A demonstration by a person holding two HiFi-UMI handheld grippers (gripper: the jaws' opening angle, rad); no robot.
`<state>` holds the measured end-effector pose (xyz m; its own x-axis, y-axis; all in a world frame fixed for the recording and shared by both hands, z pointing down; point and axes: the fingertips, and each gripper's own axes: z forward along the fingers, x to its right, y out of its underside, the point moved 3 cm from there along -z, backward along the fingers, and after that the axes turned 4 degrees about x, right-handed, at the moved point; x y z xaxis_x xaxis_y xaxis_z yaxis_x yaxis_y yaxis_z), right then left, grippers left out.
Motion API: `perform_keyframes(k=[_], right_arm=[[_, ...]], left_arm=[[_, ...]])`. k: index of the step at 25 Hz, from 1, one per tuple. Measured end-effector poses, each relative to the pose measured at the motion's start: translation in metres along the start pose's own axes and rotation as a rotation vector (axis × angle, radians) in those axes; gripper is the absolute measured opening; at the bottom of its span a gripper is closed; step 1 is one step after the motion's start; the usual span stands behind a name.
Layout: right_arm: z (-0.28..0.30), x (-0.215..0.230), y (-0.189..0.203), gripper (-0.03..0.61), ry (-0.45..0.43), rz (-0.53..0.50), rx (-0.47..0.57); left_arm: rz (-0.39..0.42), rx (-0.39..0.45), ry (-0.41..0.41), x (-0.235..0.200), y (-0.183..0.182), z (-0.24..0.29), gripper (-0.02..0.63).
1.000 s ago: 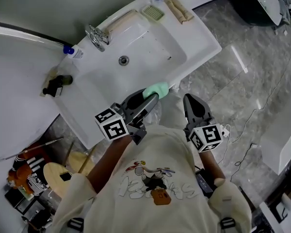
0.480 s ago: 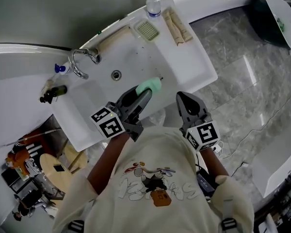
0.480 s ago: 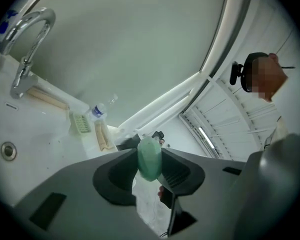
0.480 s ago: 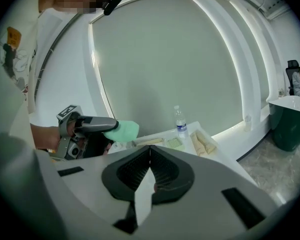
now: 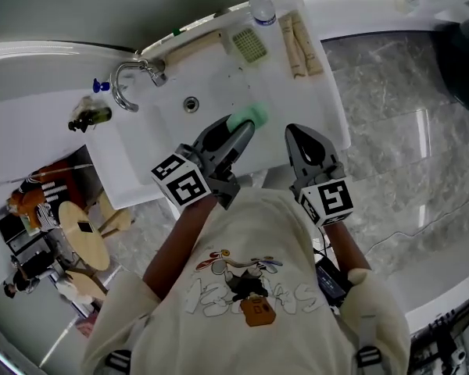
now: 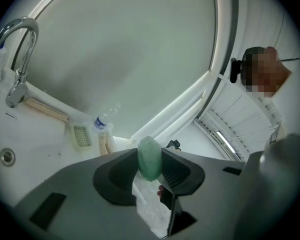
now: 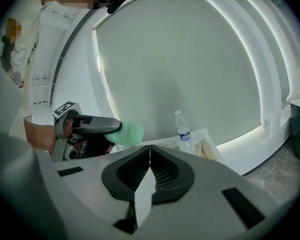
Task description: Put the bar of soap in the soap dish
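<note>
sink: big white rectangular washbasin (image 5: pixel 133 170), pretty much fills the middle of the head view, with everything else on or above it
left gripper: the grey two-jaw gripper (image 6: pixel 149 170) is over the near side of the basin, jaws clamped on the soap from both sides
right gripper: the matching grey one (image 7: pixel 150 166) is just beside the left one, near the basin's front edge, jaws pressed flat together with nothing between them
faucet: curved chrome tap (image 5: pixel 129 84) on the sink's left rim
towels: two beige rolled cloths (image 5: pixel 301 35) lying side by side on the back ledge, just right of the dish
bottle: clear plastic water bottle (image 5: pixel 260 5) standing upright at the back edge, right behind the dish
soap dish: small pale green gridded dish (image 5: pixel 250 44) on the back ledge, between the tap side and the towels, empty
soap: mint green oval bar of soap (image 5: pixel 251 116), up in the air in the left gripper's pinch, over the basin and well short of the dish
drain: little round metal drain (image 5: pixel 191 104) in the basin floor, left of the soap
</note>
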<state>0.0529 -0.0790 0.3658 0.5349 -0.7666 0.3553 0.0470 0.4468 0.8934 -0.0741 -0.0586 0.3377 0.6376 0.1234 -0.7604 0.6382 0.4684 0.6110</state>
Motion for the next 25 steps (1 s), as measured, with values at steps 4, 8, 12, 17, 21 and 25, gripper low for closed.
perform_keyframes(k=[4, 8, 12, 17, 21, 25], right_arm=[[0.006, 0.006, -0.002, 0.006, -0.026, -0.01, -0.015], [0.011, 0.01, -0.003, 0.006, -0.035, -0.005, -0.024], [0.018, 0.01, -0.011, 0.006, -0.042, -0.021, -0.023], [0.024, 0.018, -0.011, 0.006, -0.03, -0.033, -0.032], [0.034, 0.018, -0.011, 0.006, -0.041, -0.038, -0.035], [0.046, 0.021, -0.011, 0.006, -0.04, -0.038, -0.038]], left_arm=[[-0.015, 0.018, -0.025, -0.002, 0.0, 0.002, 0.146], [-0.019, 0.025, -0.026, -0.003, -0.006, 0.003, 0.146], [-0.019, 0.013, -0.031, -0.011, -0.012, 0.002, 0.146], [0.018, -0.025, -0.012, -0.023, -0.02, 0.008, 0.146], [0.044, -0.05, -0.008, -0.035, -0.026, 0.01, 0.146], [0.051, -0.084, -0.025, -0.053, -0.025, 0.017, 0.146]])
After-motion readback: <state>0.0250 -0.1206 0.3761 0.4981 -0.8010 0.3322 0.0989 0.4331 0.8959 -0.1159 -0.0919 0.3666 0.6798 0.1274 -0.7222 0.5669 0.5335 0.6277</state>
